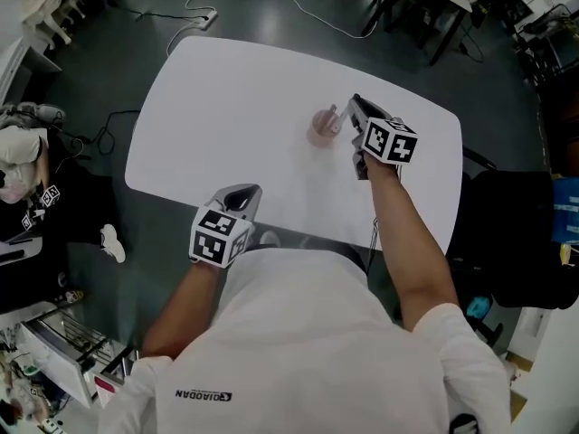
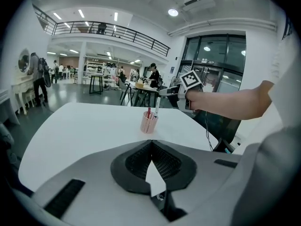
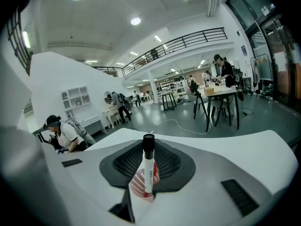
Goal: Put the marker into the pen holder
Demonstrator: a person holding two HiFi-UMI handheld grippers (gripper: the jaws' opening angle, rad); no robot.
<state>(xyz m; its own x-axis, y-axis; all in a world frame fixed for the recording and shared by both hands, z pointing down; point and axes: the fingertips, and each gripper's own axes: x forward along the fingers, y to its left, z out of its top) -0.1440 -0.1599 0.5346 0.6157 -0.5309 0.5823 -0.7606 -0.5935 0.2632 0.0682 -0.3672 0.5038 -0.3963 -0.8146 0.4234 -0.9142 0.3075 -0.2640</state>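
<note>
The left gripper (image 1: 242,194) hangs over the near edge of the white table (image 1: 226,98), well apart from the other task things. In the left gripper view its jaws meet at the tips (image 2: 151,142) and nothing is between them, so it is closed and empty. Its cube with square markers (image 1: 217,233) sits just in front of the person's white shirt (image 1: 308,333).

Further right, towards the middle of the table, stands the pen holder (image 1: 320,128), a small pinkish-red mesh cup (image 2: 148,123). It is upright on the table top. A red pen (image 2: 149,112) already stands in it.

Just beside that pen is the marker (image 2: 156,108), white with a black cap. It stands nearly upright, cap up, with its lower end at the mouth of the cup; I cannot tell how far down it reaches. In the right gripper view the marker (image 3: 148,166) rises straight between the two dark jaw pads, and the mesh cup (image 3: 137,185) shows behind and below its lower part.

The right gripper (image 1: 355,105) is just to the right of the cup, reaching in from the person's bare arm (image 1: 412,242). Its jaws are closed on the marker's body, below the cap. Its marker cube (image 1: 391,141) faces up at the head camera.

At the far right, off the table, stands a dark chair (image 1: 516,233).
</note>
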